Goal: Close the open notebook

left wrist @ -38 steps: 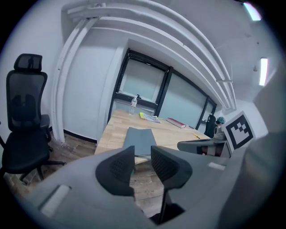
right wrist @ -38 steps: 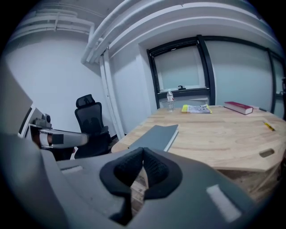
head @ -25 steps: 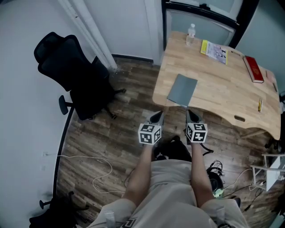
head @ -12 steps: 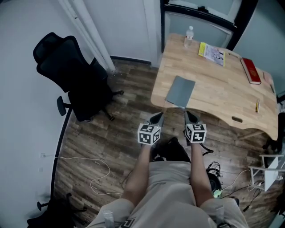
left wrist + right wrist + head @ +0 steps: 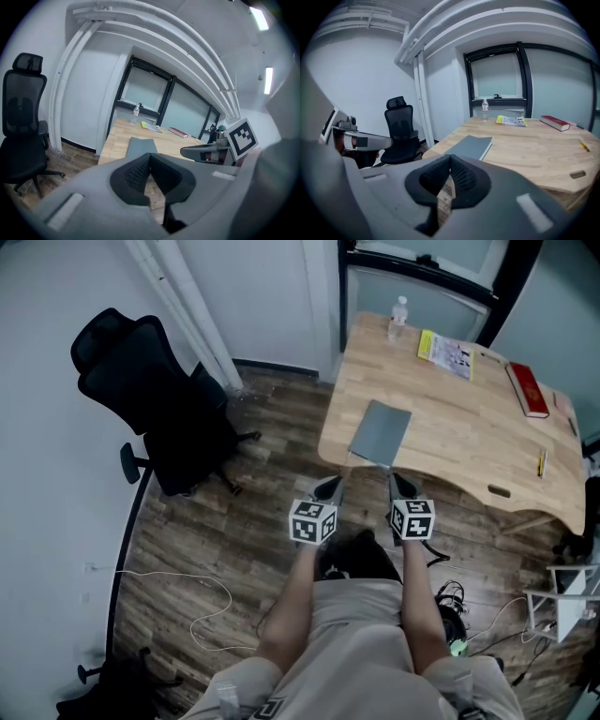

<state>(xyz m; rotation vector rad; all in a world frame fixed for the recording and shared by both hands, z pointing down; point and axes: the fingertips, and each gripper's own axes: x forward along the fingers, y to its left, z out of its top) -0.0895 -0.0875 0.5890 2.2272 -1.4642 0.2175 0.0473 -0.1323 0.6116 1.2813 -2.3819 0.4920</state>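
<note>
- Left gripper (image 5: pixel 328 489): jaws pressed together on nothing, held above the wood floor, short of the bench (image 5: pixel 469 432) edge.
- Notebook (image 5: pixel 381 432): lies flat near the bench's near left corner, grey cover up, just ahead of both grippers. No page spread is visible, so it is judged already shut or nearly so.
- Right gripper (image 5: pixel 403 487): jaws likewise together and empty, beside the left one.
- Recommended handling: step up to the bench and confirm the cover state at close range. If the cover stands proud, press it down from above with closed tips. A sideways push could slide the notebook off the nearby edge.
- Red book (image 5: pixel 528 388) and pencil (image 5: pixel 542 462), far right: well apart, no obstruction.
</note>
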